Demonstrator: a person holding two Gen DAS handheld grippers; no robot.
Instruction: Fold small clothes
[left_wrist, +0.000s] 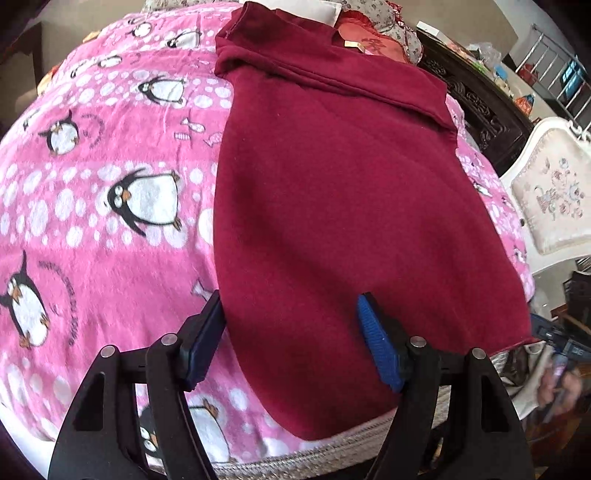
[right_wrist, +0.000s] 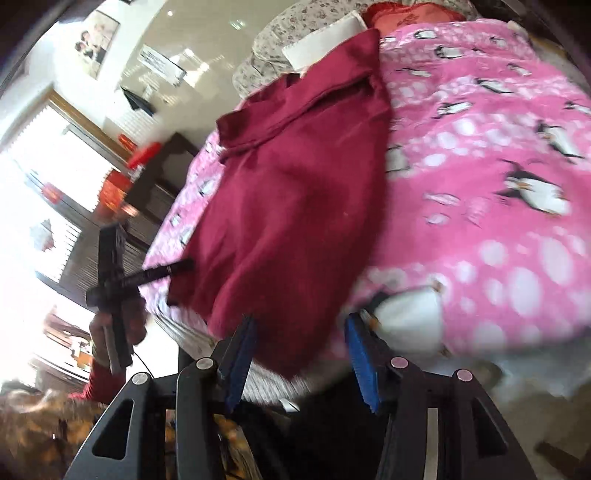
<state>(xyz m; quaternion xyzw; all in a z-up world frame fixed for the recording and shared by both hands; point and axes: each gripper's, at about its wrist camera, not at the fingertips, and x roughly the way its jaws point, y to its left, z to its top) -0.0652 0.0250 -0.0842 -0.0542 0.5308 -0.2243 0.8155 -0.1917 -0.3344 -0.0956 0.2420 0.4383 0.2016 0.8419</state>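
We hold our left gripper (left_wrist: 290, 332) low over the near edge of the bed (left_wrist: 332, 443), jaws spread wide, straddling the bottom hem of the dark red garment (left_wrist: 325, 192). That garment lies flat on the pink penguin blanket (left_wrist: 103, 177), its top part folded over. Our right gripper (right_wrist: 301, 339) hovers at the hem's other corner, jaws apart too, though blur hides any contact.

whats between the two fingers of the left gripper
The near hem of the dark red garment: it fills the gap of the open left gripper, with the pink penguin blanket under it. The left wrist view shows this.
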